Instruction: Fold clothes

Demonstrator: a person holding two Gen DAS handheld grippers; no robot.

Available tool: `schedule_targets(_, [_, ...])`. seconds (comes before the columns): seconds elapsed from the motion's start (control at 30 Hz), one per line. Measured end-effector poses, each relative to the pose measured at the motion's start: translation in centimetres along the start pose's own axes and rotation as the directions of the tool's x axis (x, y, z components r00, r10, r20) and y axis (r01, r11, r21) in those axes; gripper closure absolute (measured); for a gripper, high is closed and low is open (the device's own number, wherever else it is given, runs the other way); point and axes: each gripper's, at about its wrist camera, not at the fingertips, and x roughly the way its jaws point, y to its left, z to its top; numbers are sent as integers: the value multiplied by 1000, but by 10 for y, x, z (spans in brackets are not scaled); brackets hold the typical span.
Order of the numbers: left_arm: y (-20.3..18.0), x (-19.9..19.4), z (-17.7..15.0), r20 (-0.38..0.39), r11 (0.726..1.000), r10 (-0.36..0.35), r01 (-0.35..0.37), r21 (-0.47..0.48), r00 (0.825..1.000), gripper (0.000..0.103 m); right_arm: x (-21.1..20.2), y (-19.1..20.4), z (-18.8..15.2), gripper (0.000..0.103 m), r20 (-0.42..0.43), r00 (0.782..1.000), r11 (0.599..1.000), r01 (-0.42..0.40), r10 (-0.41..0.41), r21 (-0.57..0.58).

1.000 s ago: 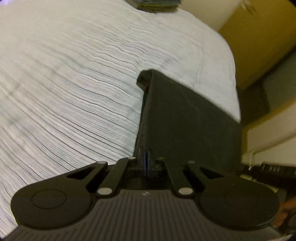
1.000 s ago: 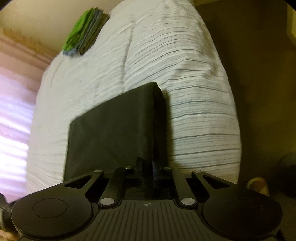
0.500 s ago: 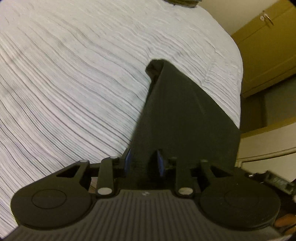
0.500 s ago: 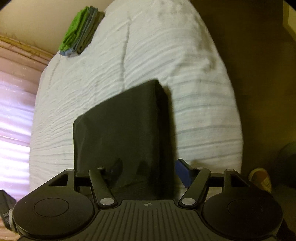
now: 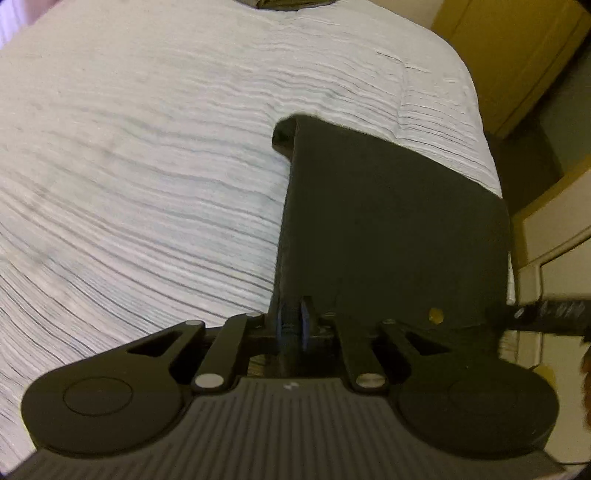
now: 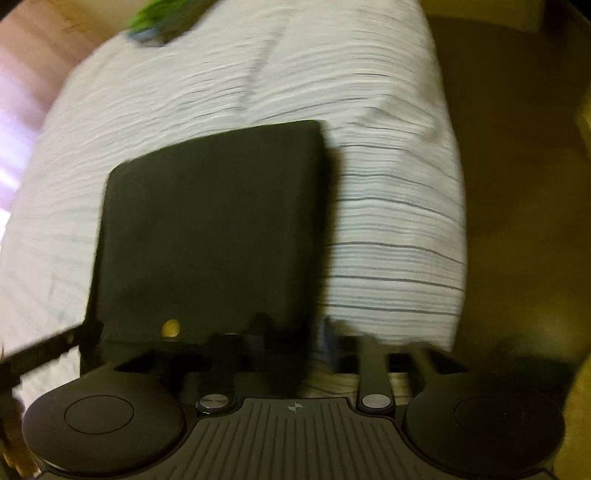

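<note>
Black folded cloth (image 5: 391,229) lies on the striped bed (image 5: 147,166). Left hand-held gripper (image 5: 293,325) pinches its near edge (blue pads together). Right hand-held gripper (image 6: 295,339) is too blurred to tell.

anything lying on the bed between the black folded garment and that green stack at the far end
Nothing visible does. Between the black garment and the green stack the right wrist view shows only bare striped bedspread, though that view is motion-blurred.
</note>
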Motion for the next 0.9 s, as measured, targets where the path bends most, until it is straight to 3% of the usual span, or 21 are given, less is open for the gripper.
schedule_targets(0.1, [6, -16, 14, 42, 999, 33, -33, -7, 999, 96, -8, -1, 7, 52, 23, 999, 999, 36, -37, 3])
schedule_targets(0.2, [6, -23, 30, 85, 1000, -23, 23, 1, 996, 97, -19, 15, 18, 52, 116, 993, 997, 3, 6, -76])
schedule_targets(0.33, [-19, -4, 44, 83, 992, -79, 70, 100, 993, 97, -1, 54, 21, 54, 139, 990, 966, 2, 35, -258])
schedule_targets(0.43, [-35, 22, 39, 26, 985, -47, 42, 166, 999, 97, 24, 70, 1, 66, 86, 996, 928, 40, -9, -370])
schedule_targets(0.57, [-41, 35, 11, -25, 970, 45, -38, 242, 999, 97, 30, 67, -38, 66, 23, 999, 884, 52, -47, -465])
schedule_targets(0.67, [-28, 22, -10, -37, 982, 31, -24, 190, 999, 98, 18, 63, -66, 66, -33, 999, 859, 7, -27, -512])
schedule_targets(0.73, [-21, 10, -22, -45, 990, 11, -4, 144, 999, 98, 15, 59, -83, 66, -114, 993, 868, -31, -29, -496])
schedule_targets(0.9, [-17, -13, -33, -63, 998, 5, -1, 65, 998, 98, -1, 58, -83, 66, -129, 991, 887, -44, -18, -459])
